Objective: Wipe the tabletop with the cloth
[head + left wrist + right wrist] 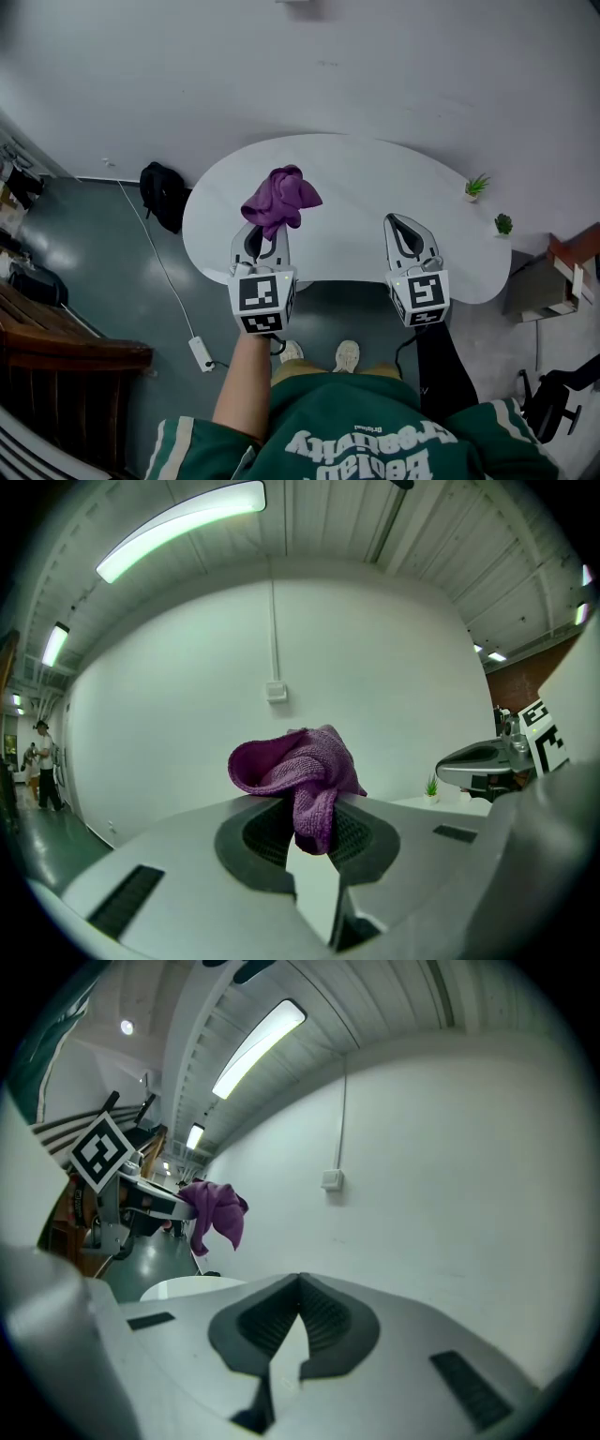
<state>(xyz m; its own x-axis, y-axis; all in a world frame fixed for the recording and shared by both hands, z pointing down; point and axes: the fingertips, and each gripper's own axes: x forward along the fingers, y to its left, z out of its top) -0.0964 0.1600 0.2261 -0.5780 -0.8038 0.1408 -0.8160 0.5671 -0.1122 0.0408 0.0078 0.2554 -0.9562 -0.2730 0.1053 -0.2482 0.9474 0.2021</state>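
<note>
Left gripper [266,232] pinches the cloth [281,197] over the table [366,173], centre-left; right gripper [405,232], jaws pressed together, holds nothing.

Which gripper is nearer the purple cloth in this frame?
Left. The left gripper has the purple cloth clamped between its jaws. The right gripper sits apart, off to the cloth's right, with its jaws closed on nothing.
</note>
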